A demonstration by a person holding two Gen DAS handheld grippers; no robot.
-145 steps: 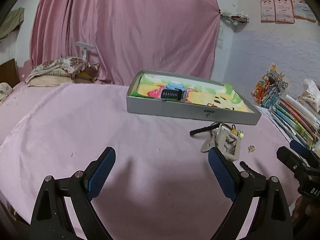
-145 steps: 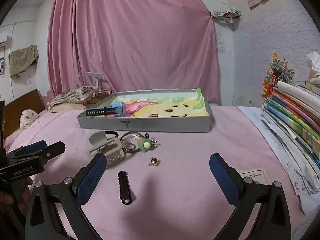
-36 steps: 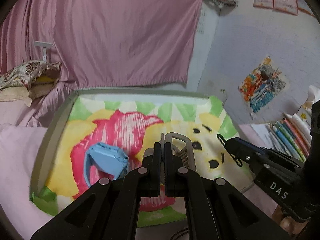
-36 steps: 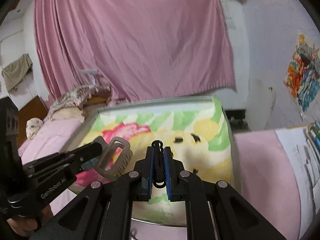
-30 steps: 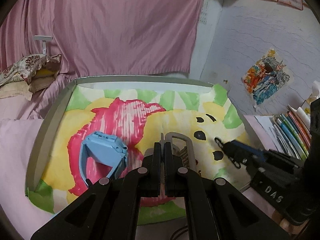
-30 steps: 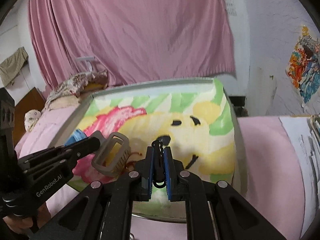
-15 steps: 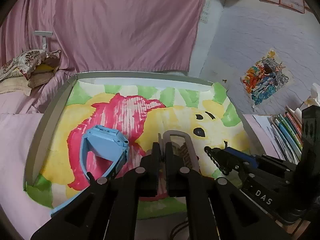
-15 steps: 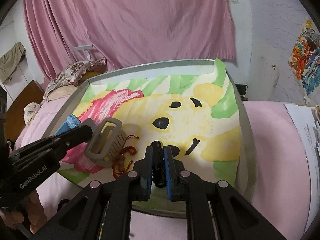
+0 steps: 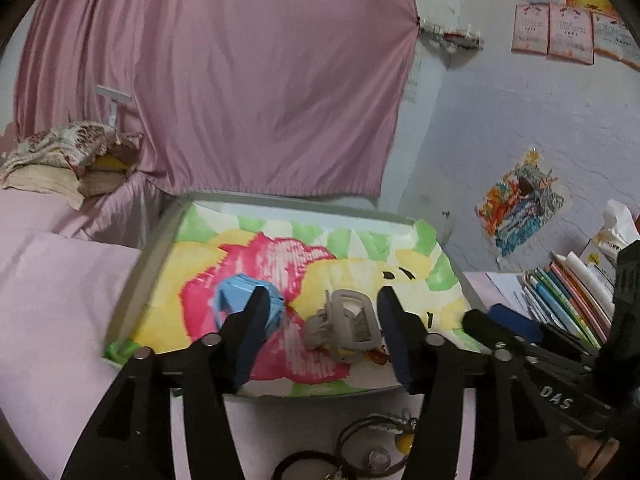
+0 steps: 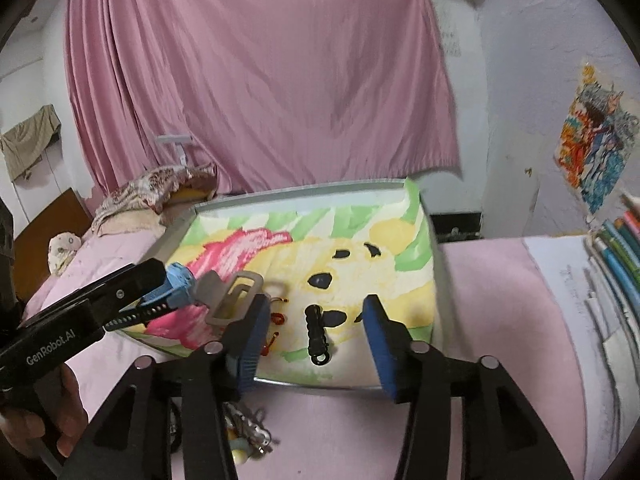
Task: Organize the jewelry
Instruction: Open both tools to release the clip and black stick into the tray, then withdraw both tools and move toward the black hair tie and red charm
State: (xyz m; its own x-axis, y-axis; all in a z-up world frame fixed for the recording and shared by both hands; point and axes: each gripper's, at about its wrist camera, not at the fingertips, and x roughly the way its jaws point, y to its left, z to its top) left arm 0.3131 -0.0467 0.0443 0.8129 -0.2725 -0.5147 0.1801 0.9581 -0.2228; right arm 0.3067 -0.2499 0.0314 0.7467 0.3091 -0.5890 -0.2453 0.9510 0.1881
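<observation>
A grey tray (image 9: pixel 149 264) (image 10: pixel 344 383) lined with a bright cartoon print sits on the pink cloth. In it lie a blue watch (image 9: pixel 236 300) (image 10: pixel 178 280), a beige hair claw (image 9: pixel 344 326) (image 10: pixel 232 294), a red beaded string (image 10: pixel 276 320) and a black clip (image 10: pixel 316 334). My left gripper (image 9: pixel 320 334) is open just above the hair claw, which lies loose between its pads. My right gripper (image 10: pixel 314 344) is open above the black clip, which rests on the liner.
Loose trinkets, a hair tie and a keyring lie on the cloth in front of the tray (image 9: pixel 372 452) (image 10: pixel 244 440). Stacked books and papers (image 9: pixel 568 300) (image 10: pixel 612 272) stand at the right. A pink curtain (image 10: pixel 260 80) hangs behind, pillows at left (image 9: pixel 68 160).
Both grippers have opened. The hair claw dropped from the left gripper and the black clip from the right one; both now lie in the tray. Both grippers drew back slightly.
</observation>
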